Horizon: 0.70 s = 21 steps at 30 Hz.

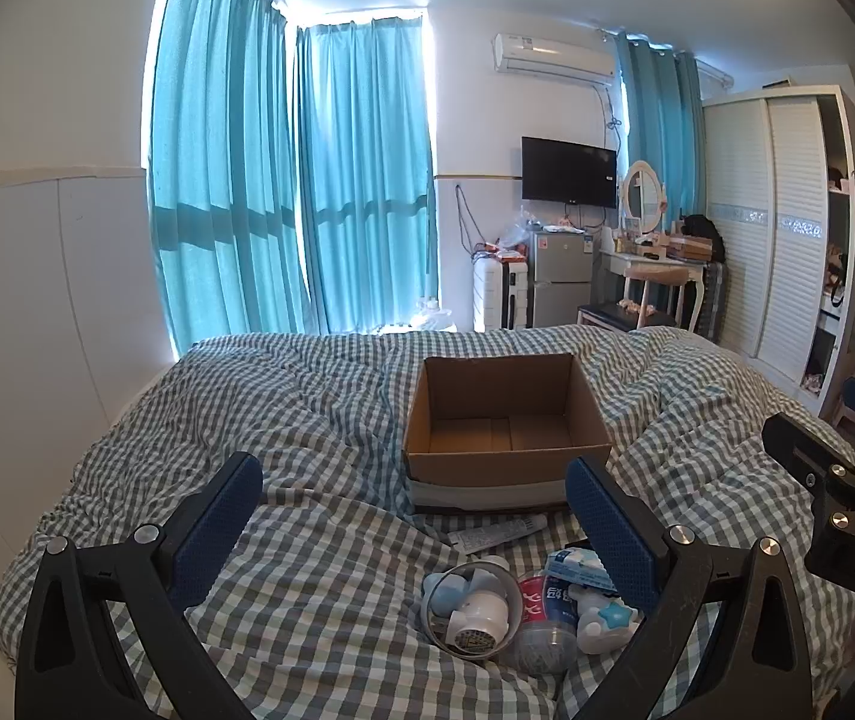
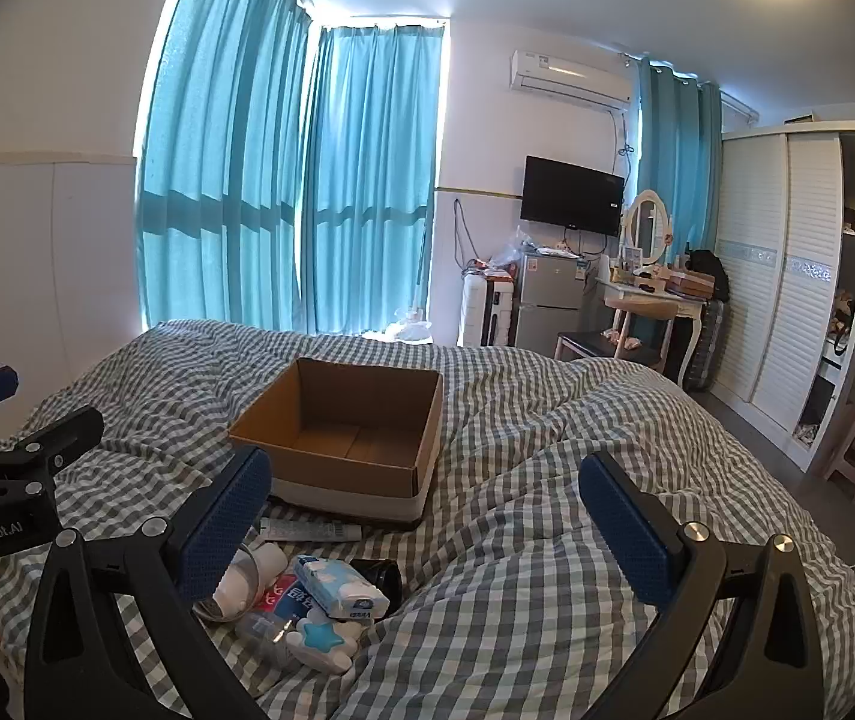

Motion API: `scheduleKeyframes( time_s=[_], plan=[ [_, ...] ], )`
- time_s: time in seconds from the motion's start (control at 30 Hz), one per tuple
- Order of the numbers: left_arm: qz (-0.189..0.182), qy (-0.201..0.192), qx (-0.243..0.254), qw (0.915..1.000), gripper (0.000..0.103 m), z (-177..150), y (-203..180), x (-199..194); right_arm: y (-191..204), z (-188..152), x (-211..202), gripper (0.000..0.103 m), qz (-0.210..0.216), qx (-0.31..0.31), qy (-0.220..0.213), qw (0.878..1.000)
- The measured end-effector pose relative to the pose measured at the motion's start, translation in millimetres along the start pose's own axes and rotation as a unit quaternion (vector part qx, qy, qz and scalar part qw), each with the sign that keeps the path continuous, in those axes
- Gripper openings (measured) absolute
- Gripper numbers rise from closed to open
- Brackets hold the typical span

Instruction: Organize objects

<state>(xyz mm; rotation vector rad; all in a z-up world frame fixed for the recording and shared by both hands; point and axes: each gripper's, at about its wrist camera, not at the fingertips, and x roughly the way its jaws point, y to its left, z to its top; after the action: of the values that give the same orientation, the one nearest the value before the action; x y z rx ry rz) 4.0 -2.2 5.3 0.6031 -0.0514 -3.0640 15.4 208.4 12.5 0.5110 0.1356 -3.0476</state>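
surface: bed under a rumpled grey-and-white checked quilt [image 1: 307, 420] | landmark: open, empty brown cardboard box [image 1: 505, 420] resting on quilt | just in front of box: white tube [image 1: 499, 531] lying flat | nearer than tube: heap of small blue-and-white toiletries [image 1: 523, 606]

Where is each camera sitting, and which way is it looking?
Left wrist view: sits on the left hand-held gripper, looks over the checked bed at the empty cardboard box; its own open blue fingers show, plus the right hand-held gripper at the right edge.
Right wrist view: sits on the right hand-held gripper, faces the same way from further right; its open fingers show, plus the left hand-held gripper at the left edge.
Both share: box, pile of small things, teal curtains, television.
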Motion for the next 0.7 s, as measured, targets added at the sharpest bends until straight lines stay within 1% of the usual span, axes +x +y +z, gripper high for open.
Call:
scheduleKeyframes(
  time_s=[0.1,0.7],
  plan=[
    [0.001,-0.001,0.000,1.0000,0.103,0.0,1.6,-1.1,-6.1,0.0,1.1,0.103,0.002,0.003,0.001,1.000],
    [0.004,0.001,0.003,1.0000,0.103,-3.9,2.1,0.9,-6.7,-5.8,5.9,0.103,0.004,0.001,0.003,1.000]
  ],
)
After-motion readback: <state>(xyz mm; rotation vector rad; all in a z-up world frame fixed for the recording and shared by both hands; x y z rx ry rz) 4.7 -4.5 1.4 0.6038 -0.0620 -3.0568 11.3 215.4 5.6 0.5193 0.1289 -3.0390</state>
